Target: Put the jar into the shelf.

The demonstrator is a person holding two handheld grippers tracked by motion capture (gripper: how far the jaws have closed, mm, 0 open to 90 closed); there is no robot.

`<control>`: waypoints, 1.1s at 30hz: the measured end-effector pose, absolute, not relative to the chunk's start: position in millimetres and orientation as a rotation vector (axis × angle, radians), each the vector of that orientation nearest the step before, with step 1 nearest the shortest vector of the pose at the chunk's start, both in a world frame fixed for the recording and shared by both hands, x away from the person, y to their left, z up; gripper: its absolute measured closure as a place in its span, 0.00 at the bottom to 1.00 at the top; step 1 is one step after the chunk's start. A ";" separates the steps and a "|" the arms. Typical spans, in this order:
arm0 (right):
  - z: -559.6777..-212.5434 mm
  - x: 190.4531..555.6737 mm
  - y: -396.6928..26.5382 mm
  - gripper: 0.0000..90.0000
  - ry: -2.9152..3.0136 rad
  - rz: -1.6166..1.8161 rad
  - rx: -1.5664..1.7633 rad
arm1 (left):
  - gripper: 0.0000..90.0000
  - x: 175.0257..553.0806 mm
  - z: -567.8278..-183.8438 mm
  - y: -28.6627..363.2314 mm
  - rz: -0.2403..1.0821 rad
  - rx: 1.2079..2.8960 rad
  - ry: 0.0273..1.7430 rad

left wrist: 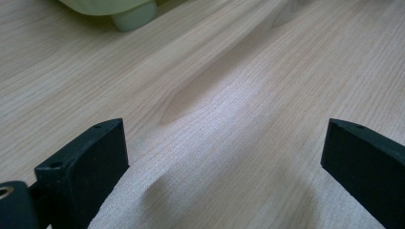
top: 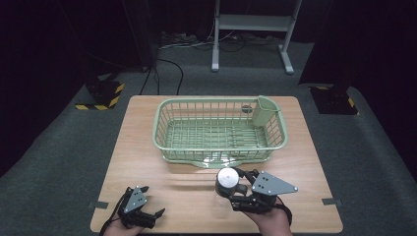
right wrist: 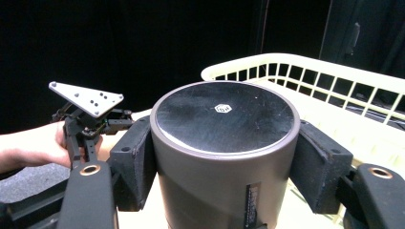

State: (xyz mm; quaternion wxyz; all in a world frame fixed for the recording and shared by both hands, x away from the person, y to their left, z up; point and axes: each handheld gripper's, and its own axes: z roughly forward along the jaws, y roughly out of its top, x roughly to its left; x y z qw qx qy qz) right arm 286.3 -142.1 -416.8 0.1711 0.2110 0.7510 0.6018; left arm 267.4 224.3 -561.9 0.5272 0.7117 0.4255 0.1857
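Note:
A dark grey metal cup (top: 226,177) sits between the jaws of my right gripper (top: 235,187), just in front of the green basket (top: 156,129). In the right gripper view the cup (right wrist: 224,112) has its flat base facing up, and both black pads (right wrist: 133,162) press against its sides. My left gripper (top: 152,200) is low at the table's front left corner. It is open, with only bare wood between its fingers (left wrist: 86,162).
The basket holds a green cutlery cup (top: 264,110) in its back right corner. A basket foot (left wrist: 133,16) shows at the top of the left gripper view. A white metal frame (top: 253,24) and cables lie on the floor beyond the wooden table (top: 305,162).

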 end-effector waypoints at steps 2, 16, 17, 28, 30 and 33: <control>-415.3 287.1 -143.6 0.36 2.125 1.707 0.602 | 0.03 267.4 -561.9 224.4 0.443 1.701 1.017; -404.3 291.5 -151.5 0.36 2.073 1.703 0.613 | 0.03 267.4 -561.8 224.5 0.439 1.701 1.016; -403.4 292.0 -152.4 0.36 2.069 1.701 0.618 | 0.03 267.4 -561.8 224.5 0.439 1.701 1.016; -394.2 295.9 -160.0 0.36 2.023 1.703 0.639 | 0.03 267.6 -561.7 224.8 0.434 1.702 1.016; -391.8 297.0 -161.5 0.36 2.012 1.701 0.639 | 0.03 267.6 -561.6 225.0 0.433 1.702 1.017; -388.8 298.6 -163.1 0.36 1.995 1.702 0.643 | 0.03 267.7 -561.7 224.9 0.434 1.704 1.016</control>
